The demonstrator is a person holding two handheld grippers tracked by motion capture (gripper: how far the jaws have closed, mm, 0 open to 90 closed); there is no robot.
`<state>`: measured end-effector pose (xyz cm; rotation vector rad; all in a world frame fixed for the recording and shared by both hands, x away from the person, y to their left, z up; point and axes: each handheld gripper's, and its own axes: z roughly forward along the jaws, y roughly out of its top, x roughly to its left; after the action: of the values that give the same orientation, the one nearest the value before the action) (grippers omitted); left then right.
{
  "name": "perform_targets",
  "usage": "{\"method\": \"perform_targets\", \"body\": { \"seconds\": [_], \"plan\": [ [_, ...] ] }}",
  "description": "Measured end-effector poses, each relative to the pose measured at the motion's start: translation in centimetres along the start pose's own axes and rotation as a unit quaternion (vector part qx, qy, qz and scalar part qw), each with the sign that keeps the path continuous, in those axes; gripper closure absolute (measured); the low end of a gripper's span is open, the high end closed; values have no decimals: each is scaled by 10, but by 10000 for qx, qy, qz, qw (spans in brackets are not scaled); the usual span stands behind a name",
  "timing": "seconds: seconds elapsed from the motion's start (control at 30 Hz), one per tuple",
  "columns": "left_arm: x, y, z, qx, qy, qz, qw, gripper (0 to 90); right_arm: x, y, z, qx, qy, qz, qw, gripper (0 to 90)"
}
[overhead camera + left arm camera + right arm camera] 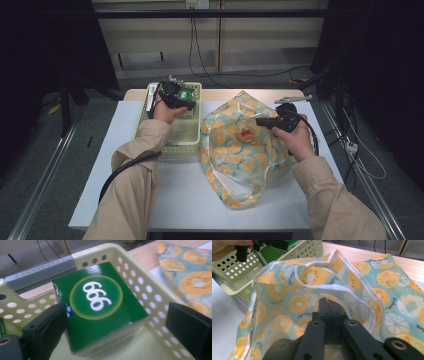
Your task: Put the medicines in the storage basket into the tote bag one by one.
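White tabletop (pixel 190 200), set against dark curtains and trailing cables, is seen bearing a pale yellow perforated basket (pixel 186 137) and, just beside it, a fruit-printed fabric bag (pixel 235 165). At the far end of the basket a green box (pixel 100 307) marked 666 is framed between the parted jaws of the left gripper (pixel 117 325); the pads are not pressed on it, though one jaw stands very near its edge. The bag's white-trimmed rim (pixel 332 288) is pinched in the clenched jaws of the right gripper (pixel 329 305) and lifted, so that the mouth is held open. The step in hand is judged to be the grasping of the box for packing. Next, the jaws need to be lowered astride the box, closed squarely, and the box carried across into the held-open bag.
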<state>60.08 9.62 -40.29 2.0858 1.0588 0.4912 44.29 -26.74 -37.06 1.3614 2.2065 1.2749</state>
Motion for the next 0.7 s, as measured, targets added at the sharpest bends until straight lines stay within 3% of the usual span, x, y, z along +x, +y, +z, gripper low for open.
{"method": "perform_targets", "body": {
  "seconds": [0.2, 0.33, 0.4, 0.47, 0.63, 0.7],
  "plan": [
    [-1, 3, 7, 34, 274, -83, 9996, 32, -1, 0, 3, 28, 34, -5, 10000, 900],
    [-4, 4, 10, 95, 370, 9, 9993, 29, -1, 0, 3, 32, 30, -3, 10000, 900],
    [-5, 4, 8, 183, 484, 189, 9985, 89, -1, 1, 1, 25, 18, -15, 10000, 900],
    [-4, 4, 7, 78, 395, -16, 9992, 90, 0, 1, 0, 35, 19, -27, 10000, 900],
    [-2, 5, 3, 49, 363, -59, 9993, 76, -1, 1, -2, 6, 15, -4, 10000, 900],
    [0, 4, 2, -16, 409, -164, 9990, 57, -1, 1, -1, 14, 25, -4, 10000, 900]
  ]
}}
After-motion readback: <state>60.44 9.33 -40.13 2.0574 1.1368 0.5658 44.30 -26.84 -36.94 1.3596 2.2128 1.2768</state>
